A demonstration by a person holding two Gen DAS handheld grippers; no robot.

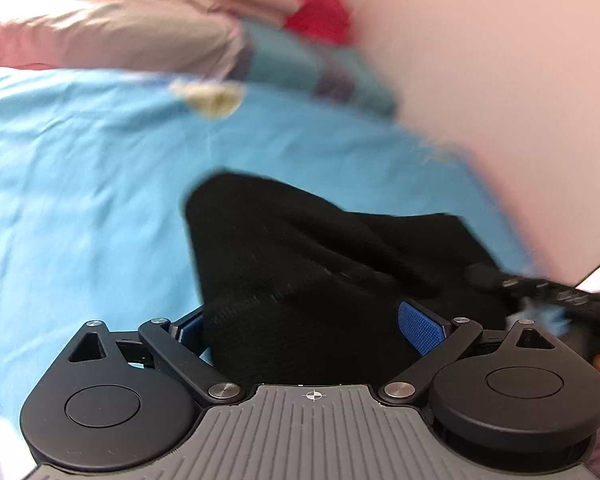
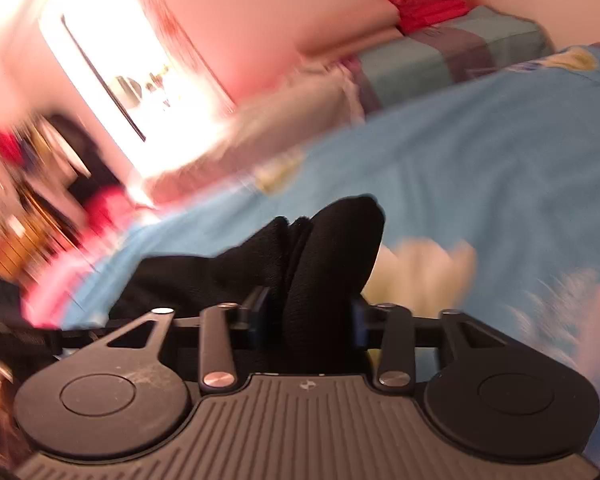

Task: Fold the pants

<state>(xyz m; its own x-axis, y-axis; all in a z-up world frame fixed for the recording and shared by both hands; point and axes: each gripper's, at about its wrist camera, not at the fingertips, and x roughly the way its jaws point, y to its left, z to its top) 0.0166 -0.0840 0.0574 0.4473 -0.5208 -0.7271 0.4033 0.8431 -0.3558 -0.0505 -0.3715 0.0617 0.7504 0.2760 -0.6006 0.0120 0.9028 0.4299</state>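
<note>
Holding black pants in both grippers above a blue bedsheet.

The left gripper had a thick bunch of the cloth between its blue pads, wide apart but pressed on it; the right gripper was clenched on a narrower fold. At 12 o'clock of the left view lay a grey pillow and a red cloth.

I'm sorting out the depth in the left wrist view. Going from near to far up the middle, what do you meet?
Left gripper → black pants bunched between its fingers → blue bedsheet → striped teal pillow → red cloth against the wall.
</note>
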